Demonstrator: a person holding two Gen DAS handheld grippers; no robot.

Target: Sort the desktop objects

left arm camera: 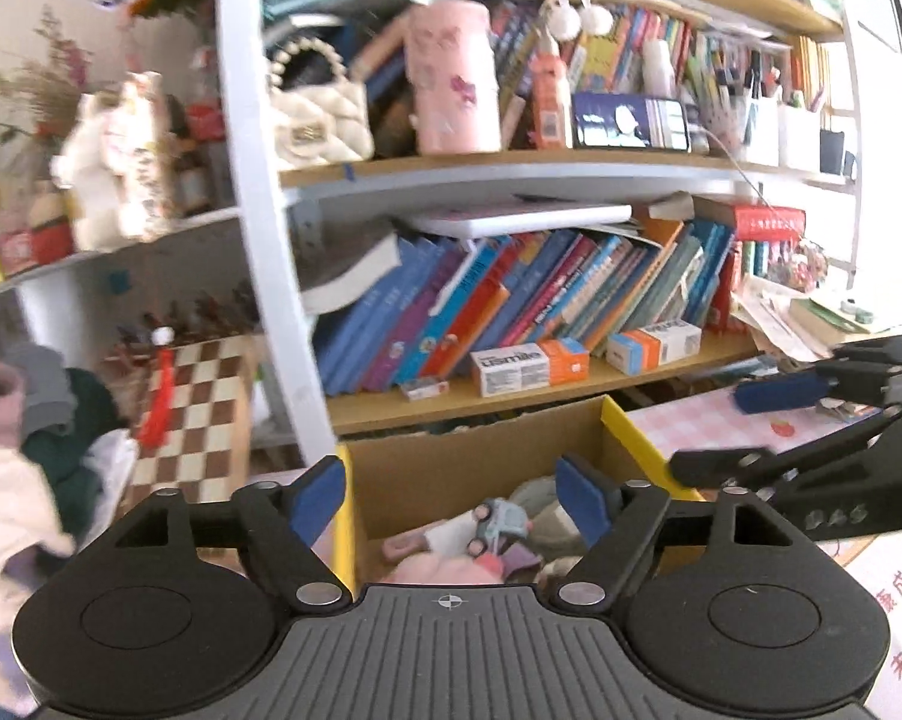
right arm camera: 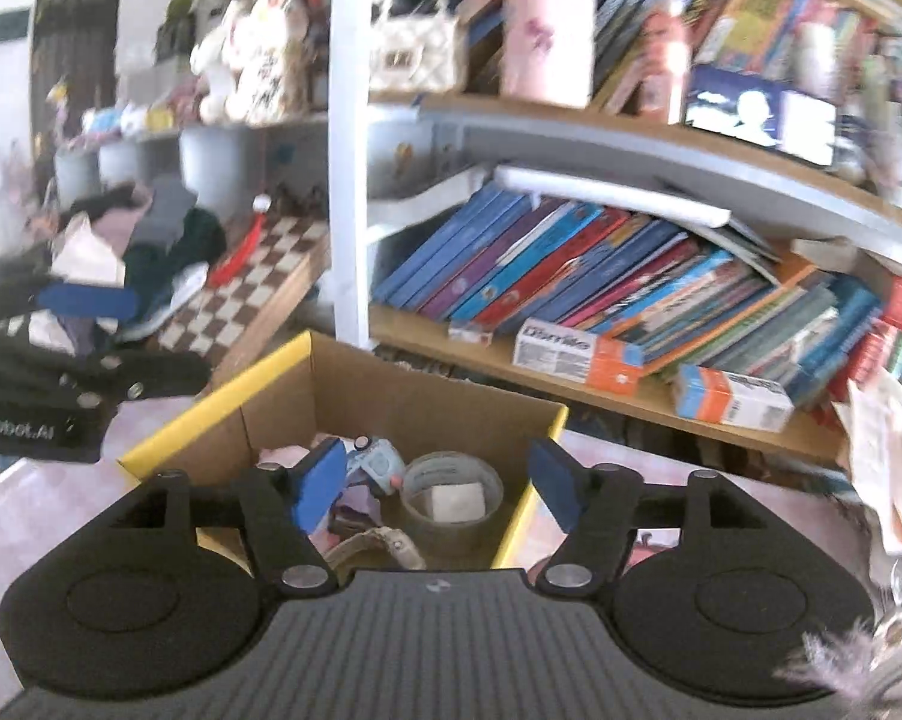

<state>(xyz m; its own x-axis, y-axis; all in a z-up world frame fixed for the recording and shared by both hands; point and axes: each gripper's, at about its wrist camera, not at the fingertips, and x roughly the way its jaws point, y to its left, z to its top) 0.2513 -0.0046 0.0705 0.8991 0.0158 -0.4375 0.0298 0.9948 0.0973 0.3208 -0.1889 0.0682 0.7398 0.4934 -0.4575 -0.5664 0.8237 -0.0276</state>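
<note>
Between my left gripper's (left arm camera: 451, 495) blue pads, which stand wide apart and hold nothing, I look down into the cardboard box (left arm camera: 475, 462) with its yellow-edged flaps. Inside it I make out a small blue toy car (left arm camera: 499, 521) lying on pink and pale soft things that I cannot identify further. My right gripper (right arm camera: 435, 483) is likewise spread wide and empty, poised above the same box (right arm camera: 390, 390); between its pads I see the toy car (right arm camera: 378, 462), a roll of clear tape (right arm camera: 452, 495) lying flat just beside it, and a beige strap (right arm camera: 372, 546) at the near wall. From the left wrist view the right gripper (left arm camera: 745, 420) reaches in from the right side over a pink checked tablecloth (left arm camera: 691, 420). Behind the box stands a white-framed bookshelf (left arm camera: 270, 240) with leaning books (left arm camera: 511, 300), two orange-and-white cartons (left arm camera: 529, 363) on the lower board, and a pink cylinder (left arm camera: 451, 78) beside a quilted cream handbag (left arm camera: 318, 120) above. Off to the left lie a chessboard (left arm camera: 192, 420) and a heap of clothes (left arm camera: 42, 420).
</note>
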